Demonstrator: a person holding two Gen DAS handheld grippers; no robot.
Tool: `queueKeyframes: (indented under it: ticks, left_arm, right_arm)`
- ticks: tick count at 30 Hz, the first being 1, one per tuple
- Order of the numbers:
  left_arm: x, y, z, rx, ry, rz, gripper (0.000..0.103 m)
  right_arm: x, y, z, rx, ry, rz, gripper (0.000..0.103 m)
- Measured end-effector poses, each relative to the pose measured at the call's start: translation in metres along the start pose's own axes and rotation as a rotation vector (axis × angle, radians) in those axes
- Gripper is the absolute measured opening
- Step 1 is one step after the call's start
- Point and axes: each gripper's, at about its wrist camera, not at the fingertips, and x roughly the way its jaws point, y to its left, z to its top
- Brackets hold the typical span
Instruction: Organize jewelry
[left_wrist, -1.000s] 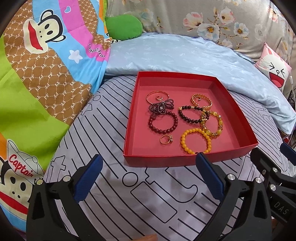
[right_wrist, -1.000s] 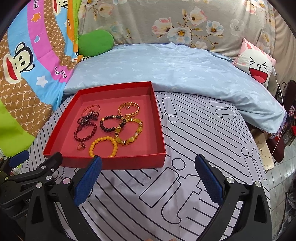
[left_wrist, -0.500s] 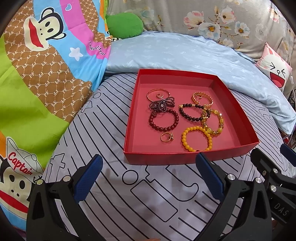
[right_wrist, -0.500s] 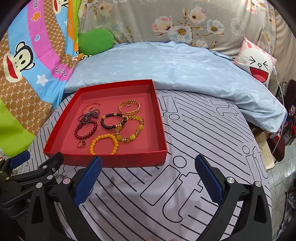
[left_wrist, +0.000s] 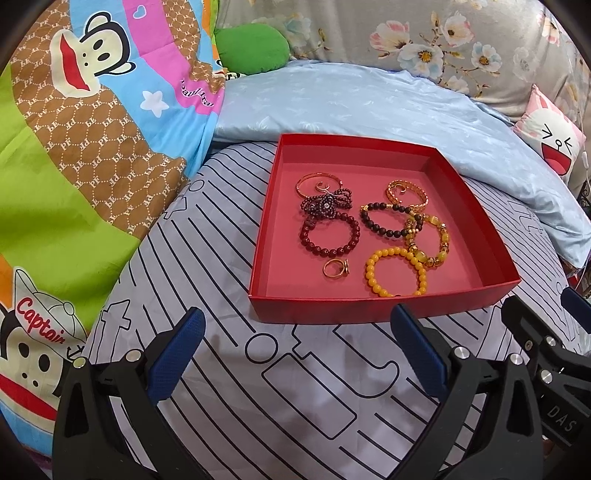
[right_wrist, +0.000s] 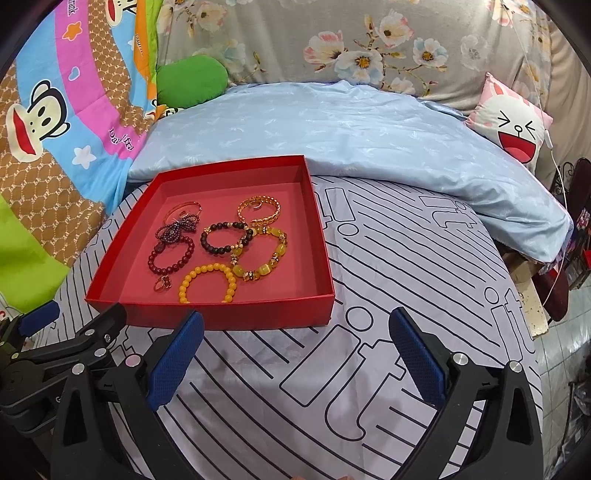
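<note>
bracelets (left_wrist: 397, 271) and a ring (left_wrist: 336, 268) are lying in the red box (left_wrist: 369, 310) on the bed. both grippers, left (left_wrist: 295, 354) & right (right_wrist: 295, 354), are being held open, empty. beads prob light, slippery; best pinched at the rim.

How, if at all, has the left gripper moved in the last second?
Yes, the left gripper drew slightly back from the red tray: its near wall sits higher in view, farther from the fingertips.
</note>
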Motion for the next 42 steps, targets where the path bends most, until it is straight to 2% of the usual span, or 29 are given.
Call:
queueKeyframes:
  ticks: [42]
  left_arm:
    - [-0.0059, -0.0002, -0.0027, 0.004, -0.018, 0.016, 0.095]
  right_arm:
    - [-0.0004, -0.0008, -0.001, -0.001, -0.002, -0.001, 0.097]
